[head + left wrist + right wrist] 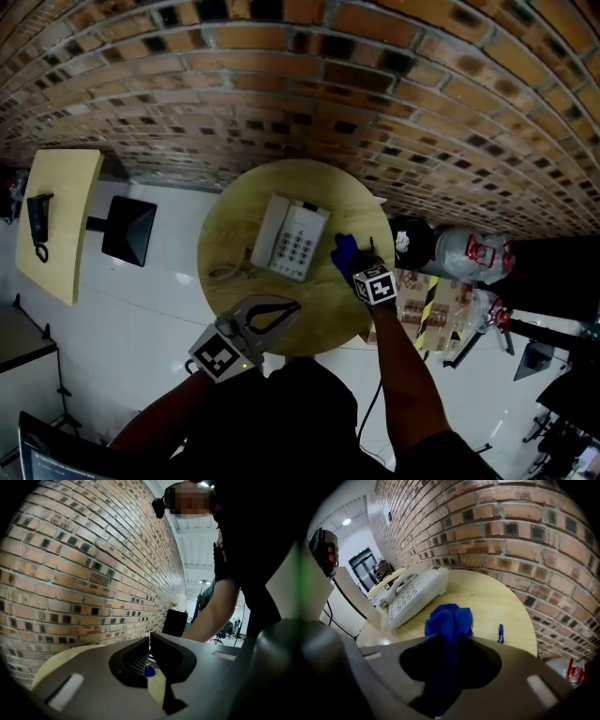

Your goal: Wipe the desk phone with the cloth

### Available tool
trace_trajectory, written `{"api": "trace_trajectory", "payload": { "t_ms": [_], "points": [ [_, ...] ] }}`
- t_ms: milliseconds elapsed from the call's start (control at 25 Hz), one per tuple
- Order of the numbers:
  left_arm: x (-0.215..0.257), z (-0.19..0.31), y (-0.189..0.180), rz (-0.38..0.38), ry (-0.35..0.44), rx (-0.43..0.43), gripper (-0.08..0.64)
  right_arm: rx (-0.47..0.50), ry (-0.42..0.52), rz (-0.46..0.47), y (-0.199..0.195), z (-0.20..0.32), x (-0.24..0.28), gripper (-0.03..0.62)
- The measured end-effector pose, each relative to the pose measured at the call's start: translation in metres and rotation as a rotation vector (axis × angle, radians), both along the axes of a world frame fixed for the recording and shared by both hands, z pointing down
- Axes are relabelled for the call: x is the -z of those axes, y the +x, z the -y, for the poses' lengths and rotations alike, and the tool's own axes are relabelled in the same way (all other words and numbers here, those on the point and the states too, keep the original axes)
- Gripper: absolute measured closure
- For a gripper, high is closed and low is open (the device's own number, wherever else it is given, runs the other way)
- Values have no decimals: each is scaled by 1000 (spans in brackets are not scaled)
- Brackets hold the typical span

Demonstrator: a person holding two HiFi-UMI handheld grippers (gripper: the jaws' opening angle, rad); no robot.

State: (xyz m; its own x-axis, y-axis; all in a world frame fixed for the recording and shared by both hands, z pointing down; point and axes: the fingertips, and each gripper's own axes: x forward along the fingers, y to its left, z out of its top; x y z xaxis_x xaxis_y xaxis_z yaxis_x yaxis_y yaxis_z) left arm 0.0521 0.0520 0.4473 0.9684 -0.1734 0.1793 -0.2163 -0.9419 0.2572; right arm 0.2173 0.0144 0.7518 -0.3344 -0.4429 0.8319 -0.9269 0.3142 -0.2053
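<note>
A white desk phone [291,239] lies on the round wooden table [234,216], handset on its cradle. Just right of it sits a bunched blue cloth [344,251]. My right gripper [354,264] is shut on this cloth [449,619], which runs back between the jaws while its loose end rests on the table beside the phone [415,592]. My left gripper [292,306] hovers at the table's near edge, below the phone, its jaws meeting at the tips with nothing between them. In the left gripper view the gripper [150,641] points along the brick wall, and the phone is hidden.
A small blue scrap [500,633] lies on the table near its right edge. The phone's cord [228,273] curls at the left. A brick wall [309,84] runs behind the table. A second table [70,187] stands at left; bags and boxes [464,258] at right.
</note>
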Motion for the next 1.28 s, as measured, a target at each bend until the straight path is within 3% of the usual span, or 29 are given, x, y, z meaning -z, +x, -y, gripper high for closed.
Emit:
{"api": "trace_trajectory", "payload": {
  "t_ms": [120,200,360,600,800,960,1040,1280],
  "points": [
    [0,0,4,-4,-6,-2,555,3,3,-14,3,5,0,450],
    [3,1,6,-16,-6,2,555,-3,-3,11,2,9,2,360],
    [8,0,6,-21,4,6,555,3,36,29,1,14,21,342],
    [26,7,-4,-34,28,17,555,-22,254,46,0,28,117,342],
    [56,8,-14,-81,71,2,555,-55,515,117,-28,23,235,342],
    [77,1,-31,-109,107,-19,555,-12,715,192,-78,-4,322,365],
    [82,-11,-39,-111,125,-51,555,27,786,212,-107,-26,352,415],
    [91,-56,-77,-132,123,-106,555,100,835,349,-201,-100,397,562]
  ]
}}
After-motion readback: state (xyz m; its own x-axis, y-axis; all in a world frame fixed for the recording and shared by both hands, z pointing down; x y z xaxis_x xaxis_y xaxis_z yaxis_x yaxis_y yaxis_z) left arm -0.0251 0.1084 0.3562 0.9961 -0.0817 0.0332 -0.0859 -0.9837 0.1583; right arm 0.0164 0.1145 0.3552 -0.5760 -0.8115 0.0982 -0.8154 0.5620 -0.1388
